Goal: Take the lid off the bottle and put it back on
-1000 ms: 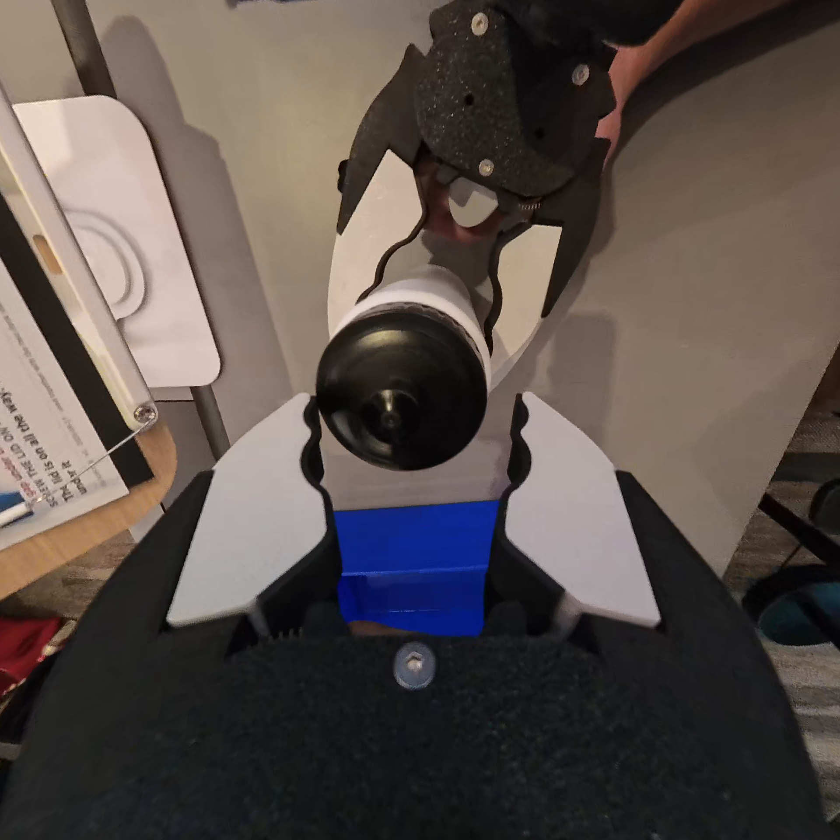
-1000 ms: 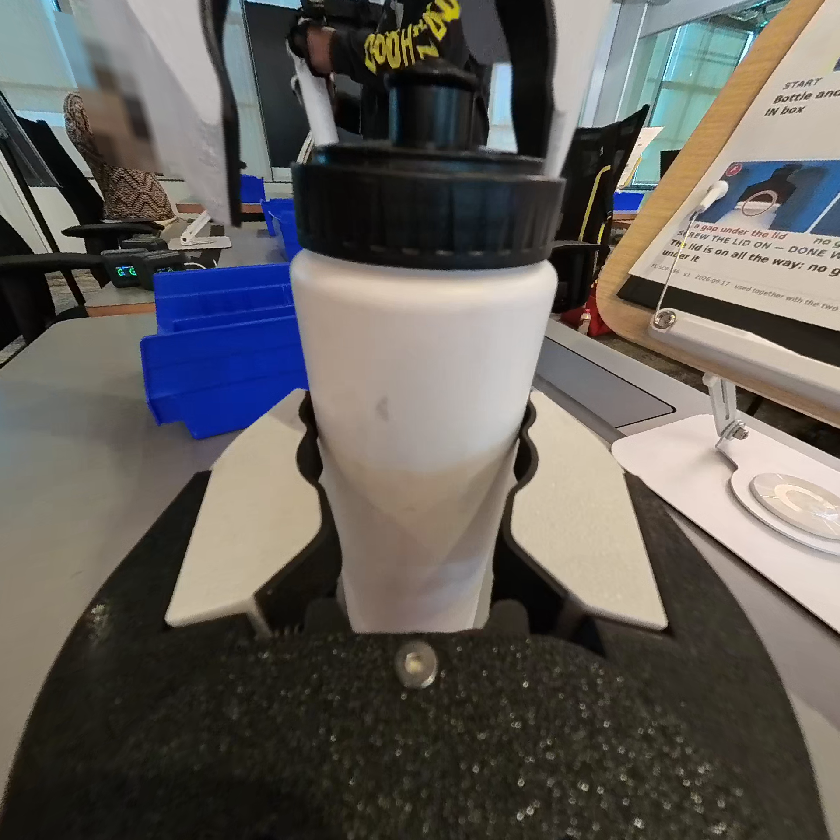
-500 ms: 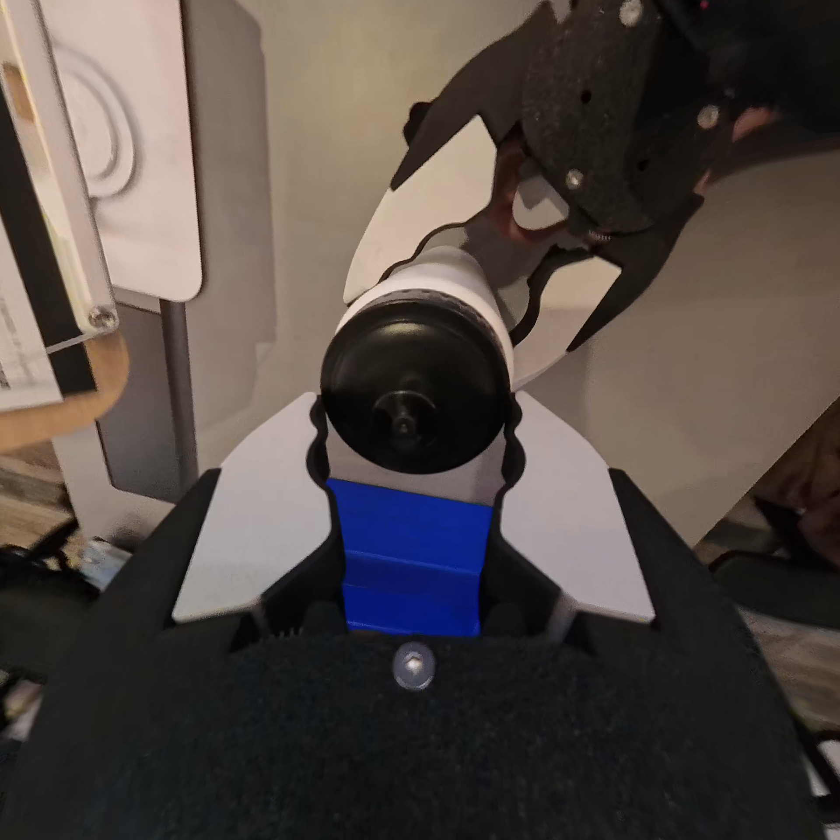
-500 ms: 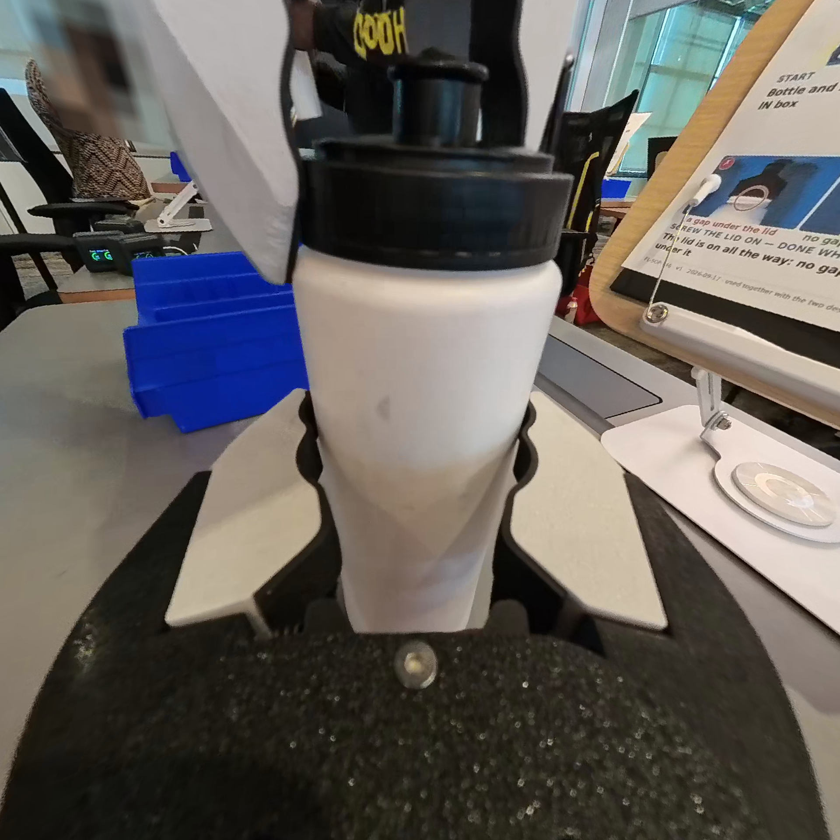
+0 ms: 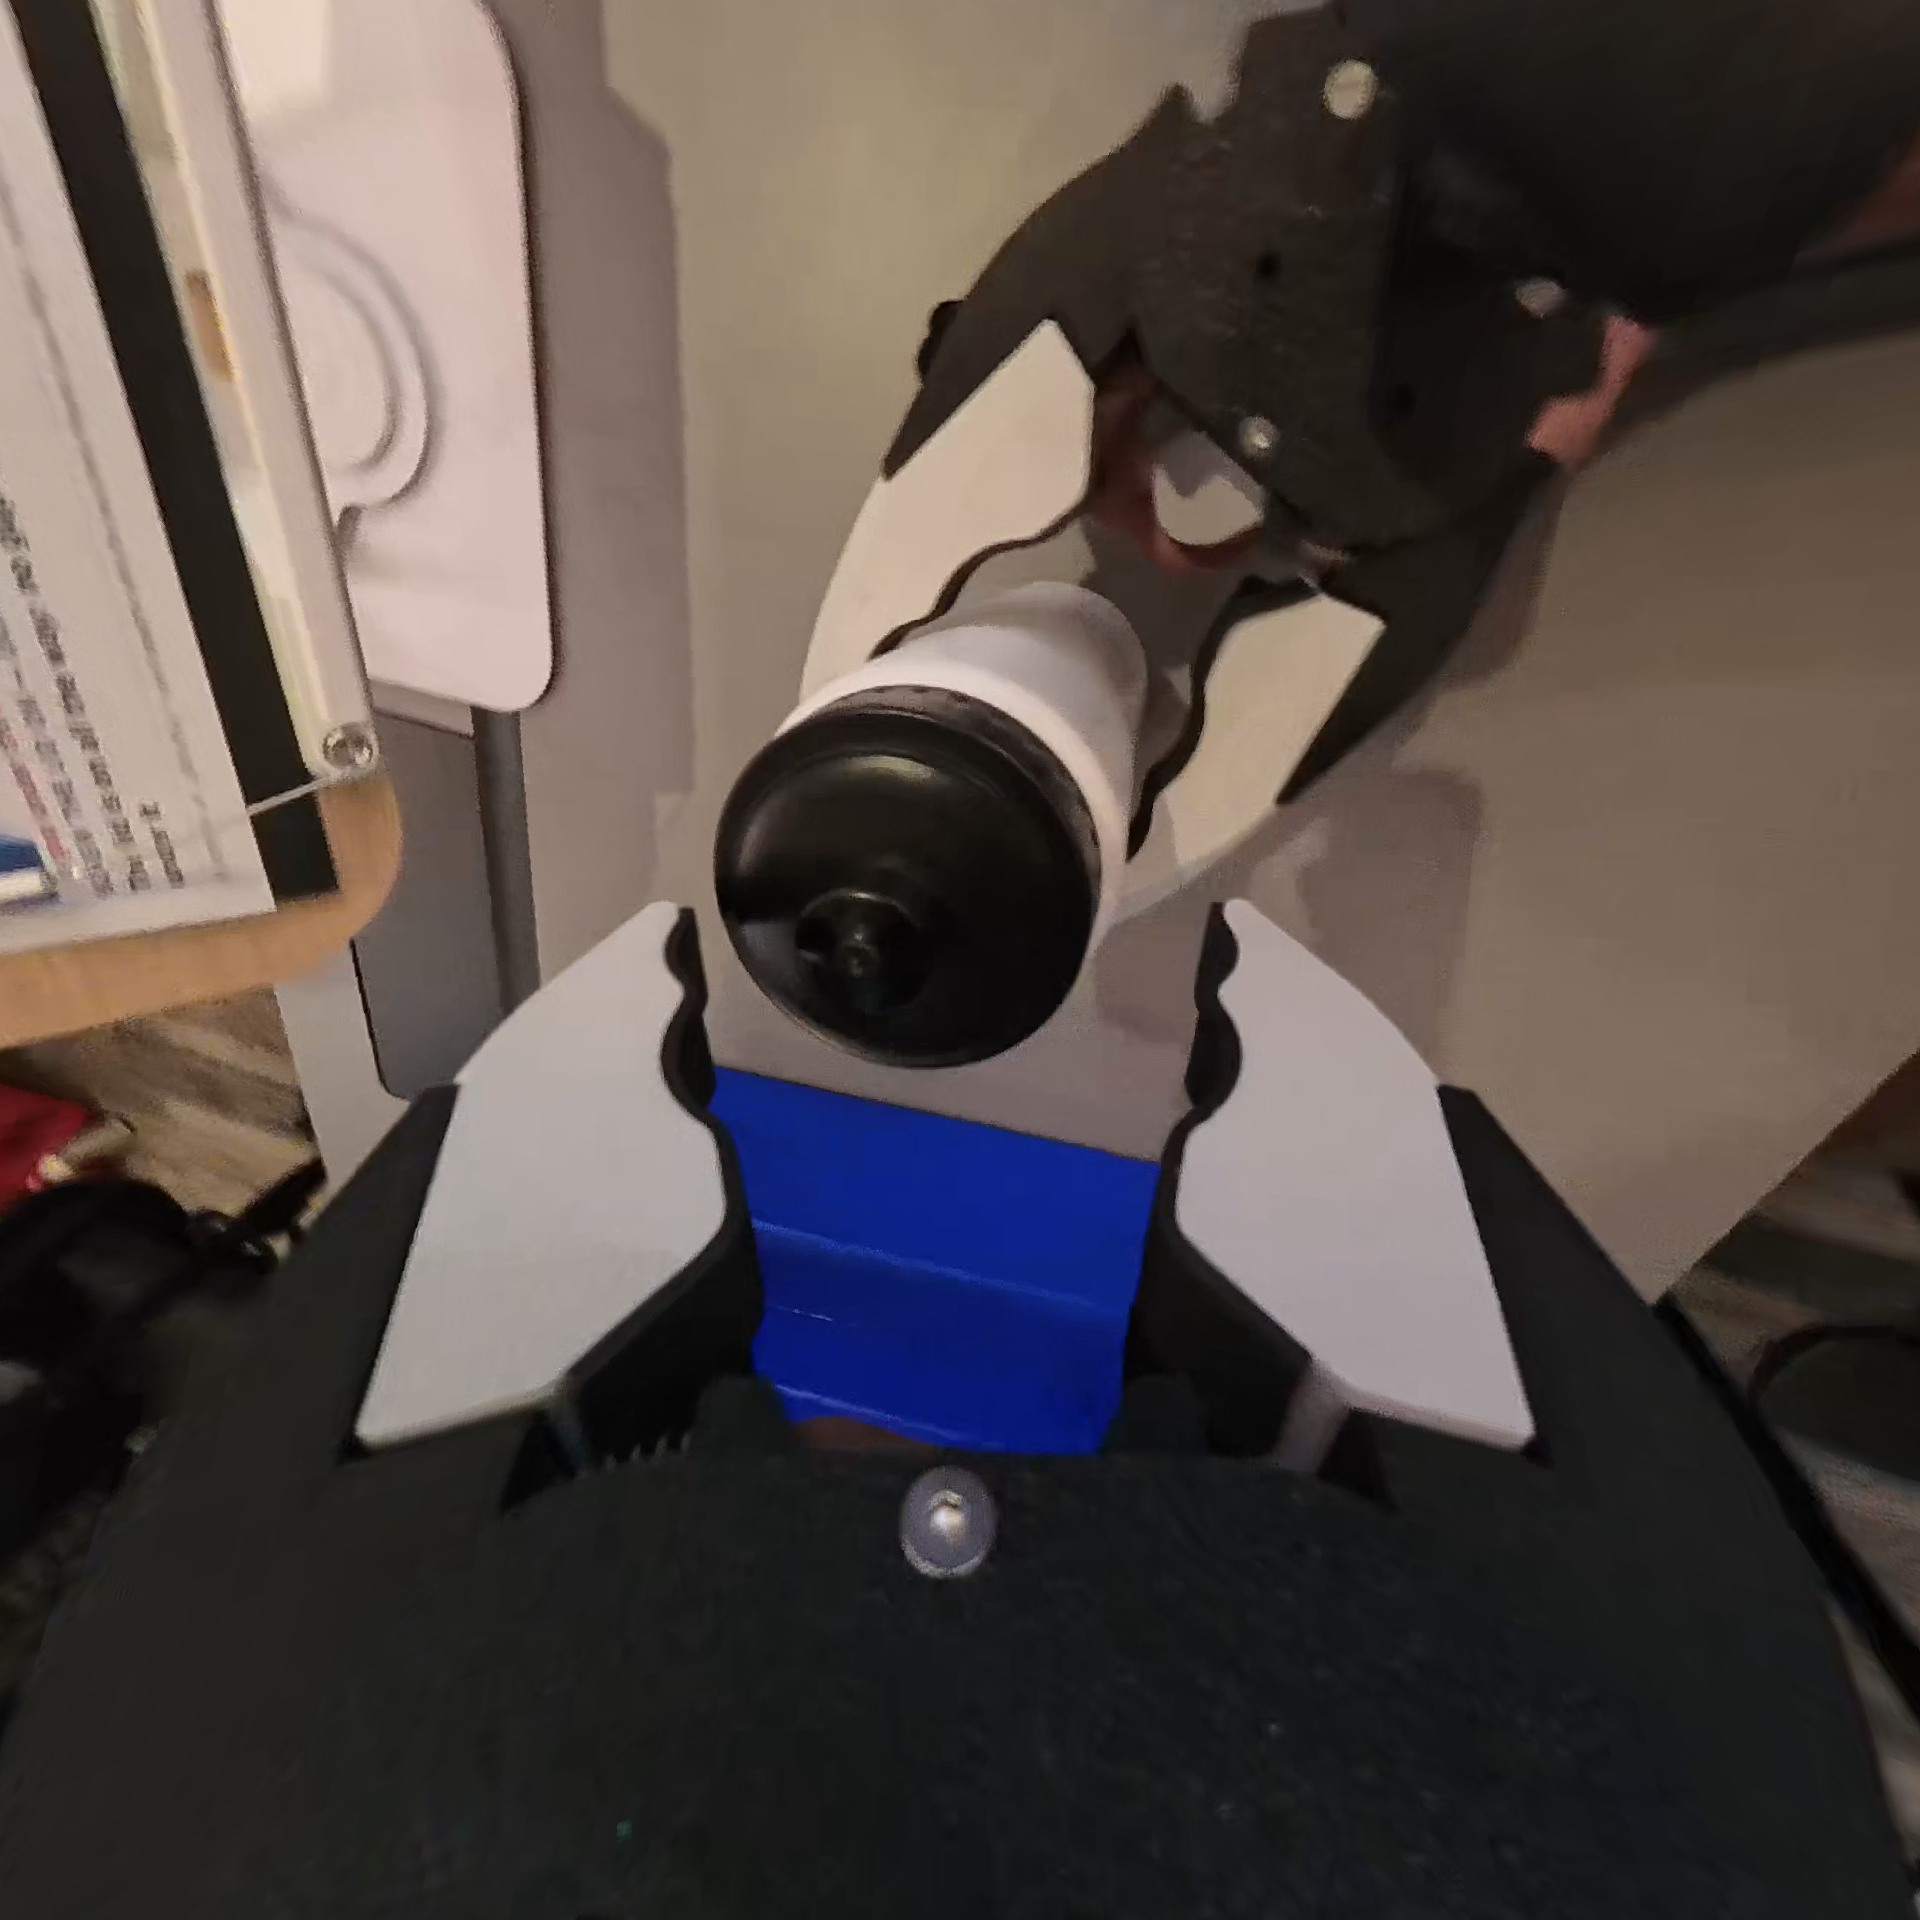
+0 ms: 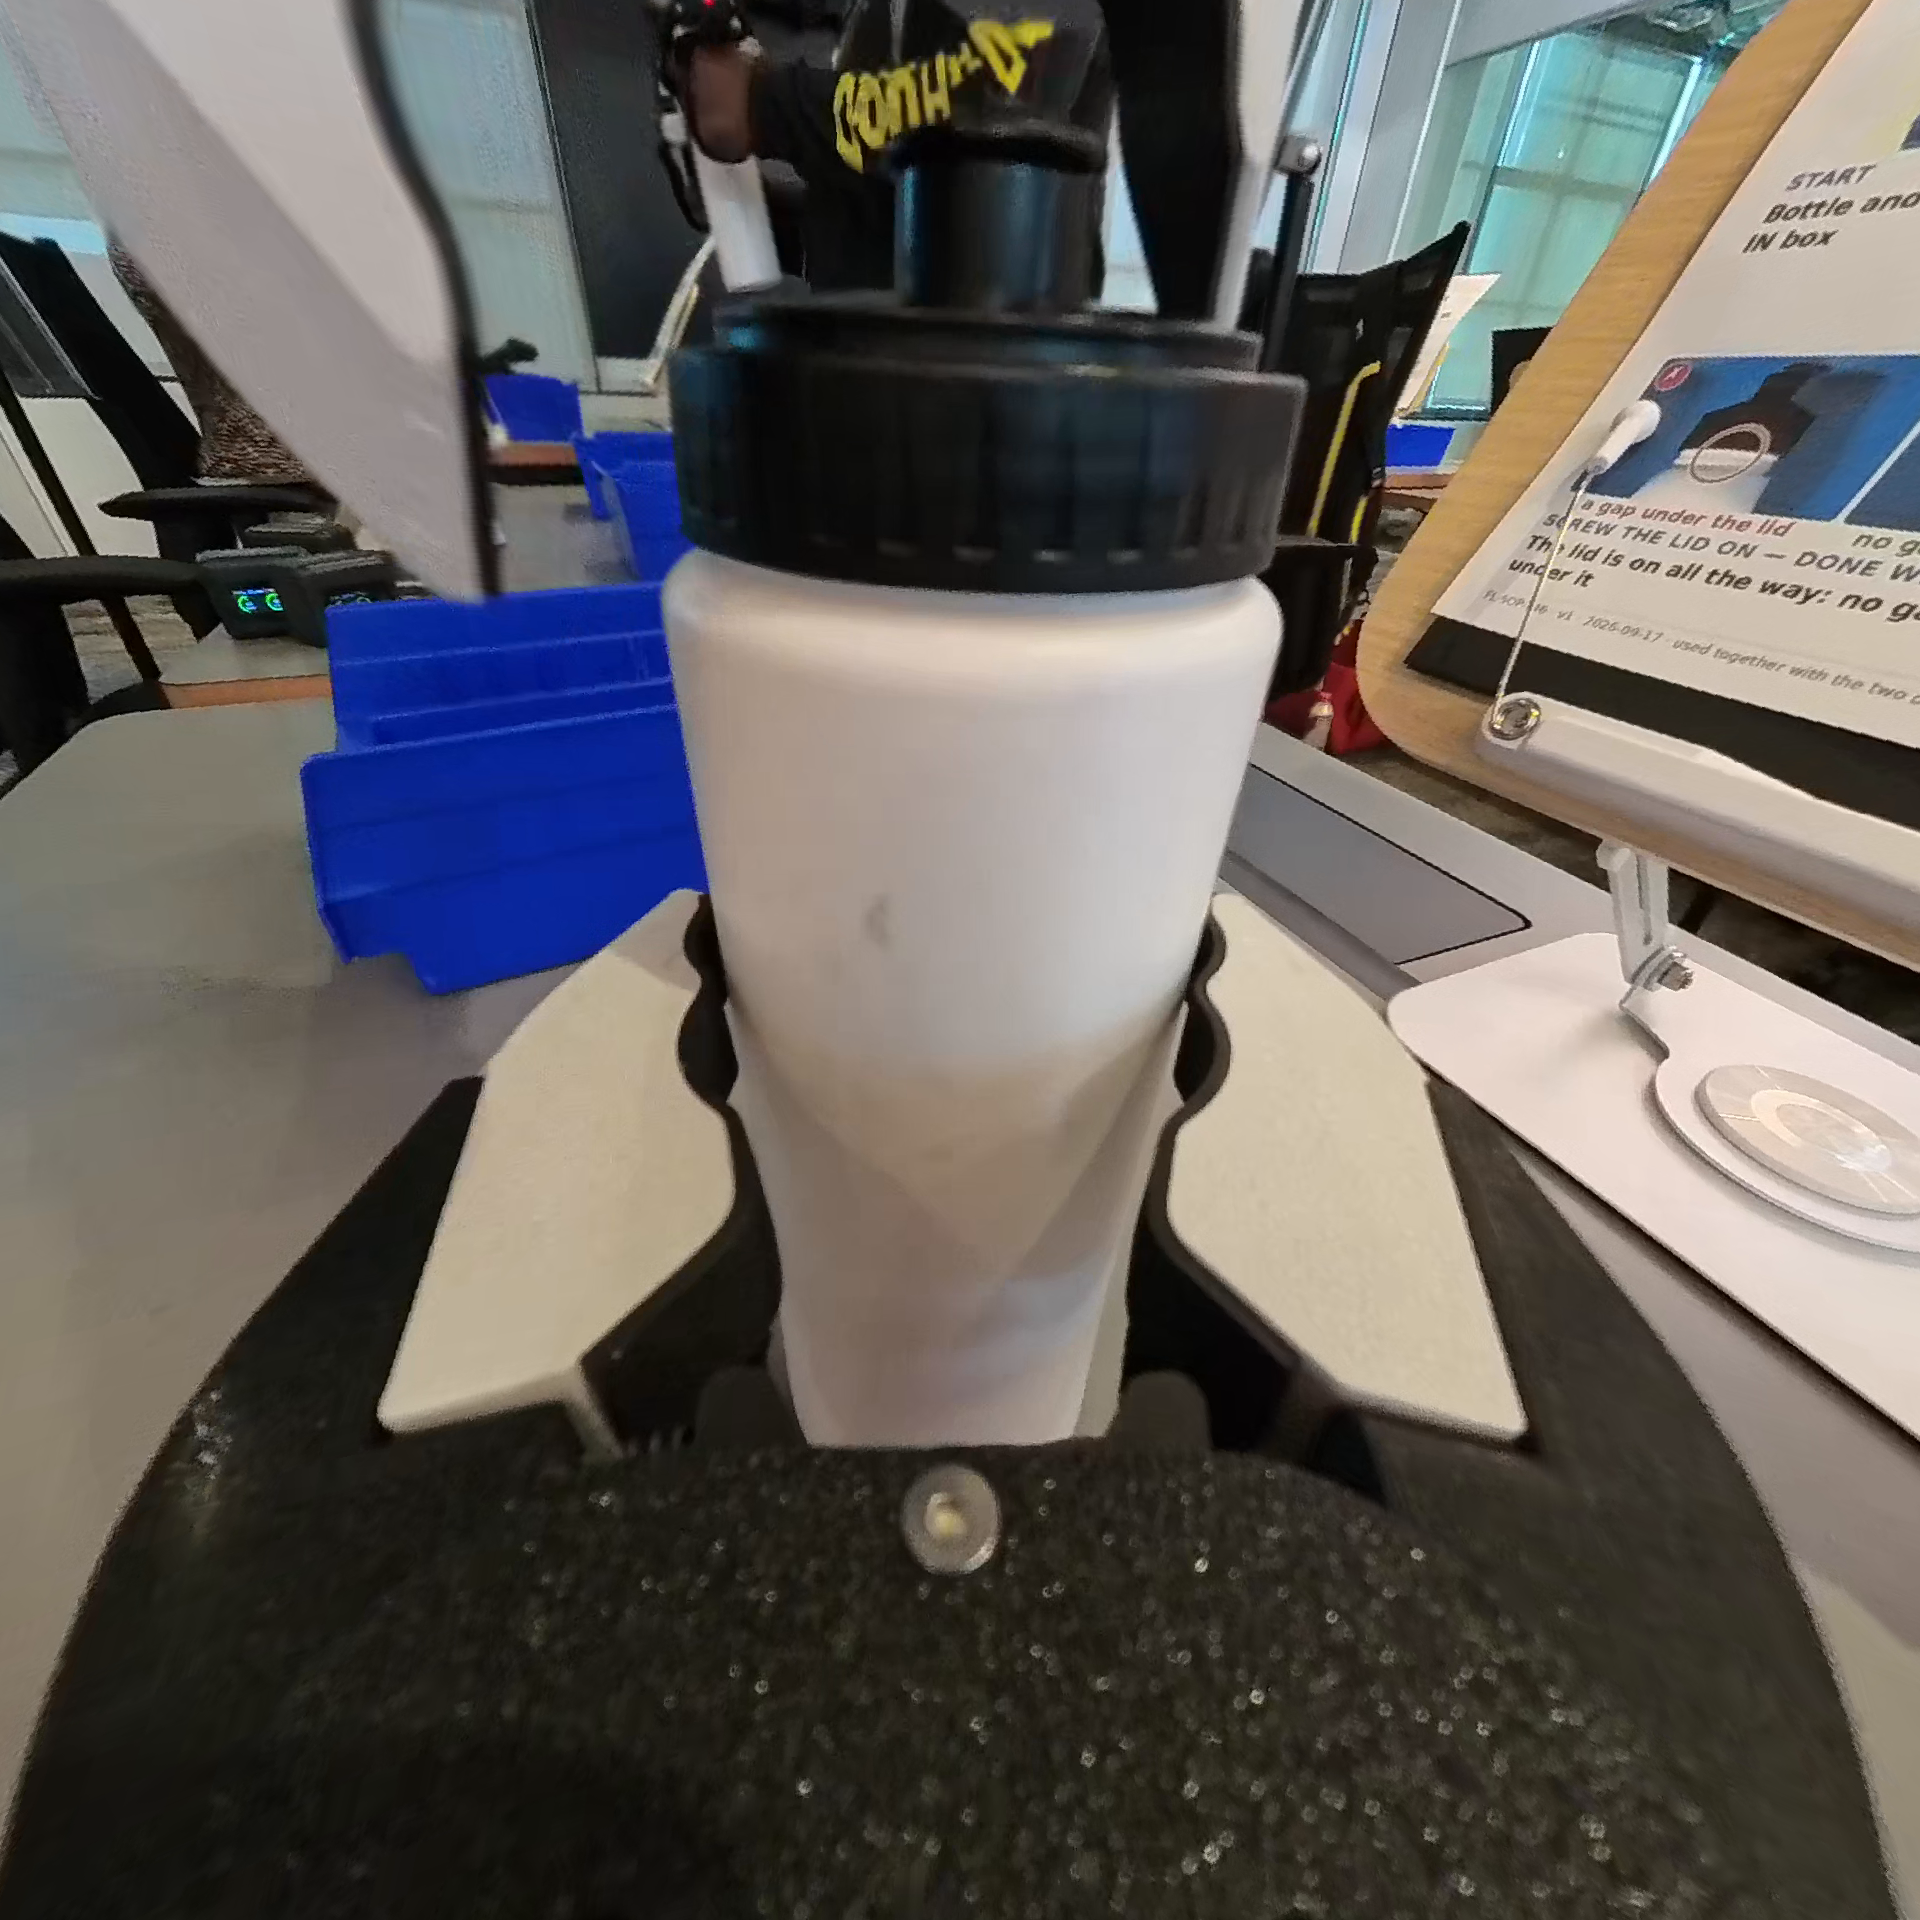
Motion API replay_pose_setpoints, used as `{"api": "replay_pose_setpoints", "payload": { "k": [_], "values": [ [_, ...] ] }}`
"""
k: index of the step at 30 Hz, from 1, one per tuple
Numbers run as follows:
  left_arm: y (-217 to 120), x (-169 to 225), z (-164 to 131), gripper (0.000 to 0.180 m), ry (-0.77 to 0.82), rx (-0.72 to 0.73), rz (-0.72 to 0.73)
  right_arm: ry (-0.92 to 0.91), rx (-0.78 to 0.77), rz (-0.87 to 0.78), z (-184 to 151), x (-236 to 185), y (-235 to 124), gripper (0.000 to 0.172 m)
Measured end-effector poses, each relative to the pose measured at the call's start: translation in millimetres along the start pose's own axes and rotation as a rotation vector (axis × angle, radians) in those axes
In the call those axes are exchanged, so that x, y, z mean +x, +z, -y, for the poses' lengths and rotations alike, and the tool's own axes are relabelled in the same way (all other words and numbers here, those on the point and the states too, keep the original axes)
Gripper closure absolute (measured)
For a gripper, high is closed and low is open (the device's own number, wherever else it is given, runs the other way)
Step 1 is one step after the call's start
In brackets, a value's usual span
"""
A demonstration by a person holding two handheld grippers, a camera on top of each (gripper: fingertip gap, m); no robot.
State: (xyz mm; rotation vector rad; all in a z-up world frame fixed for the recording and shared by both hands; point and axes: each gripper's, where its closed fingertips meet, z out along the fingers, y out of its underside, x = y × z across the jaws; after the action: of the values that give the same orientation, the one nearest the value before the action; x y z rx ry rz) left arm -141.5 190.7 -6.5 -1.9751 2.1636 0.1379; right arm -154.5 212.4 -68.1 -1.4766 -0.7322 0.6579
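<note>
A white bottle (image 6: pixel 966 831) with a black screw lid (image 6: pixel 987 468) stands upright between my right gripper's (image 6: pixel 956 966) pads, which press on both sides of its body. In the left wrist view I look straight down on the lid (image 5: pixel 904 883), with the bottle body (image 5: pixel 1049 665) behind it in the right gripper's fingers (image 5: pixel 935 499). My left gripper (image 5: pixel 951 914) is open around the lid, with a clear gap at the right pad. Its white fingers (image 6: pixel 270 270) hang beside the lid in the right wrist view.
A blue bin (image 6: pixel 499 790) sits on the grey table (image 6: pixel 156 987) behind the bottle, and shows under my left jaws (image 5: pixel 935 1247). An instruction board (image 6: pixel 1714 520) on a white base plate (image 6: pixel 1662 1091) stands to the right. A person stands in the background.
My left gripper closed on the lid and turned with it, then opened; its pads now stand off the lid. The right gripper kept its hold on the bottle.
</note>
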Motion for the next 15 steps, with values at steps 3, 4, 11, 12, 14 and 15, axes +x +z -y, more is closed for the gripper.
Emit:
{"api": "replay_pose_setpoints", "payload": {
  "k": [3,4,11,12,14,15],
  "values": [
    [-3,-5,0,0.089,0.086,0.009,-0.034,0.001,0.000,0.002,0,0,1,0.087],
    [-2,-5,0,0.091,0.112,0.011,-0.056,0.000,-0.002,0.001,0,0,1,0.087],
    [10,-4,6,0.107,0.238,0.023,-0.138,-0.004,-0.010,0.002,-1,0,0,0.087],
    [10,-5,8,0.107,0.242,0.030,-0.144,-0.004,-0.012,0.001,-2,0,0,0.087],
    [10,-6,10,0.107,0.205,0.038,-0.150,0.000,-0.015,-0.001,-2,1,-1,0.087],
    [10,-6,9,0.107,0.178,0.036,-0.151,-0.001,-0.019,0.000,-2,1,-1,0.087]
  ]
}}
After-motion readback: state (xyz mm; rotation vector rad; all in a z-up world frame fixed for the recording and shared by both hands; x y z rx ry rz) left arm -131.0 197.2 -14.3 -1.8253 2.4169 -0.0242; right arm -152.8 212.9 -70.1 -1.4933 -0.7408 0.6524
